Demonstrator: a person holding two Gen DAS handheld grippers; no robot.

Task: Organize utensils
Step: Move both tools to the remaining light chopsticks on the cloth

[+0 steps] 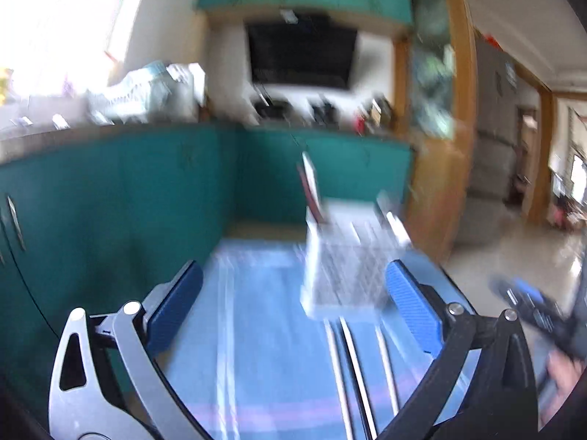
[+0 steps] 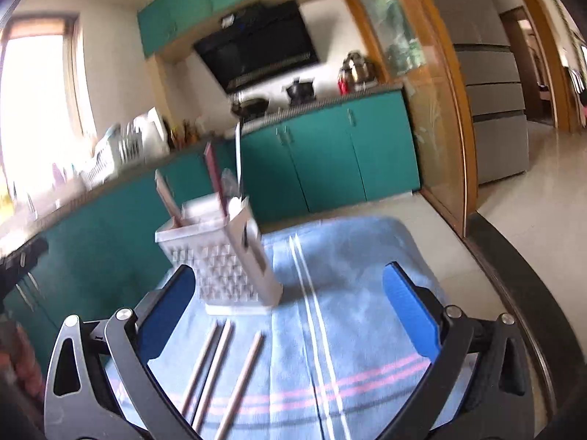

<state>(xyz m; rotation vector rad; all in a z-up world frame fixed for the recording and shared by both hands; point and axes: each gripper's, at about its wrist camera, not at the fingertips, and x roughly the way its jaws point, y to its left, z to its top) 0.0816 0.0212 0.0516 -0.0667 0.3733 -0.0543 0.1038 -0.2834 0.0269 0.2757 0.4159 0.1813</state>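
Three chopsticks [image 2: 223,374] lie nearest on the blue towel [image 2: 359,311], just before the white holder [image 2: 227,267]. Both grippers, left [image 1: 293,297] and right [image 2: 288,300], gape empty. Left view is blurred.

A blue striped towel [image 2: 367,311] covers the table, its pink bands running across the near edge and white lines up the middle. Behind it teal cabinets [image 2: 330,161] line the wall under a counter carrying a dish rack [image 2: 117,154] towards the window side, a black pot [image 2: 299,90] on the stove and a metal kettle [image 2: 357,68] at the counter's right end. A black range hood [image 2: 256,46] hangs above, and a grey fridge [image 2: 488,73] stands beyond the wooden doorframe.
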